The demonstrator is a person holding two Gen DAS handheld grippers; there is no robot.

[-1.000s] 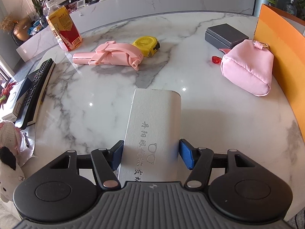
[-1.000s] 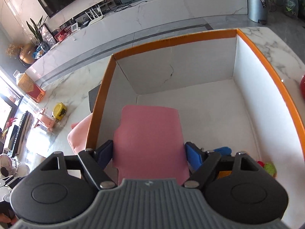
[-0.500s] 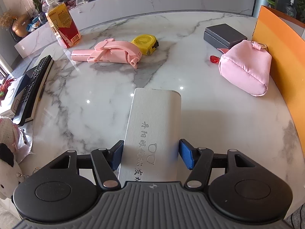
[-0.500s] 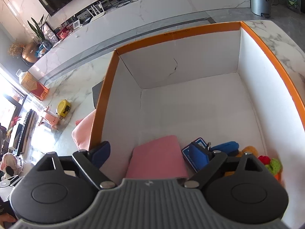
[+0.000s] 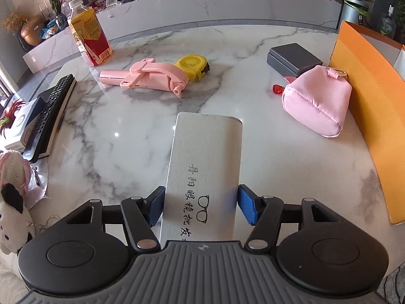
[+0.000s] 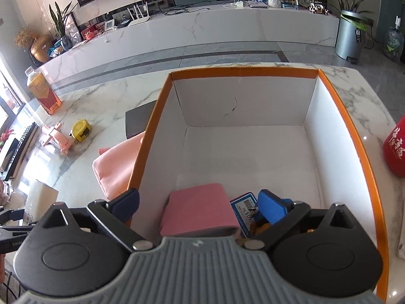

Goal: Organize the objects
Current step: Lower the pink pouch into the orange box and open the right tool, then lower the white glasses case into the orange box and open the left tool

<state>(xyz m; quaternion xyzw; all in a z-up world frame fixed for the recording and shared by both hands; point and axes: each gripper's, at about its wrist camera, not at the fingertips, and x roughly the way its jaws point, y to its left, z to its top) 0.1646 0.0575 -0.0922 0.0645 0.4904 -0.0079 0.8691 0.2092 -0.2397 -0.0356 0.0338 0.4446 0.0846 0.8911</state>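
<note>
My left gripper (image 5: 201, 209) is shut on a grey glasses case (image 5: 206, 167) with black printed characters, held above the marble table (image 5: 131, 131). My right gripper (image 6: 198, 202) is open above the near end of the orange box (image 6: 349, 136). A pink wallet (image 6: 200, 210) lies in the box below the open jaws, beside a blue card (image 6: 244, 210) and small items partly hidden. On the table lie a pink pouch (image 5: 317, 103), a pink folded gadget (image 5: 146, 77), a yellow tape measure (image 5: 193, 67) and a dark grey box (image 5: 293, 58).
A drink carton (image 5: 88, 39) stands at the far left. A remote (image 5: 49, 116) lies on a book at the left edge, plush toys (image 5: 12, 197) below it. The orange box wall (image 5: 367, 106) rises at the right. A red canister (image 6: 396, 149) stands right of the box.
My right gripper opened and let go of the pink wallet, which now lies in the box, then drew back and up. My left gripper still holds the glasses case and shifted slightly.
</note>
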